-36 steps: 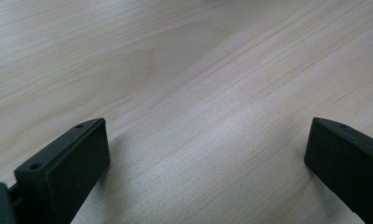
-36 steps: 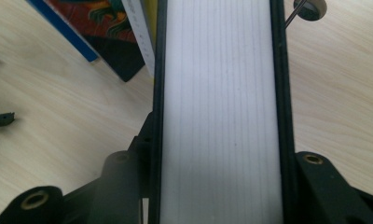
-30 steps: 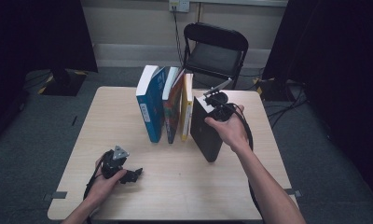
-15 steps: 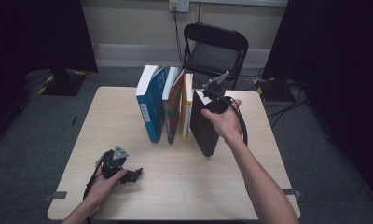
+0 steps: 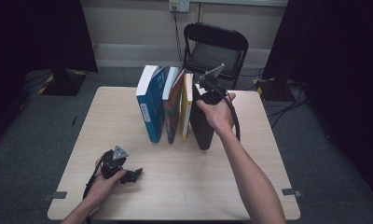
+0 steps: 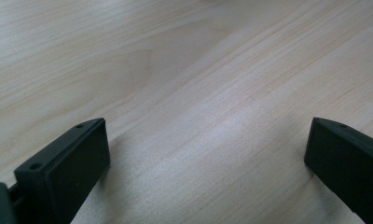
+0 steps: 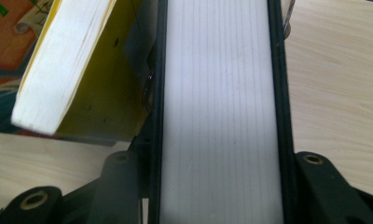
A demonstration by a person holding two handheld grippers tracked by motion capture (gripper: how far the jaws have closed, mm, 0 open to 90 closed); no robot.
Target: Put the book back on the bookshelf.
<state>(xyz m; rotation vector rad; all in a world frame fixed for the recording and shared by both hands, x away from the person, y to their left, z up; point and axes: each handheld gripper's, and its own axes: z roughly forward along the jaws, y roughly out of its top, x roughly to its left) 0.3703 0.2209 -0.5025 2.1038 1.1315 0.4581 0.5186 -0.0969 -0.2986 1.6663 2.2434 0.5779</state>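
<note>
Pale wood with a fine grain covers the table (image 5: 250, 186), which stands on a grey carpet floor (image 5: 31, 186) in a room with dark curtains (image 5: 35, 32) at the left and right. On the middle of this table, a black book (image 5: 201, 128) stands upright at the right end of a short row of books. The right gripper (image 5: 208, 95) is clamped on it from above; in the right gripper view the two jaws press on both black covers, with the white page edges (image 7: 219, 116) between them. Just left of the black book is a yellow book (image 5: 187, 109) that leans a little, then an orange book (image 5: 174, 112) and a blue book (image 5: 149, 107) at the left end. The left gripper (image 5: 128, 175) rests on the near left part of the table, well apart from the books. Its jaws are wide apart with only bare wood between them. Behind the far edge of the table stands a black folding chair (image 5: 215, 49), and on the pale wall (image 5: 128, 23) above it is a socket (image 5: 179, 4) with cables (image 5: 176, 28) that hang down.
</note>
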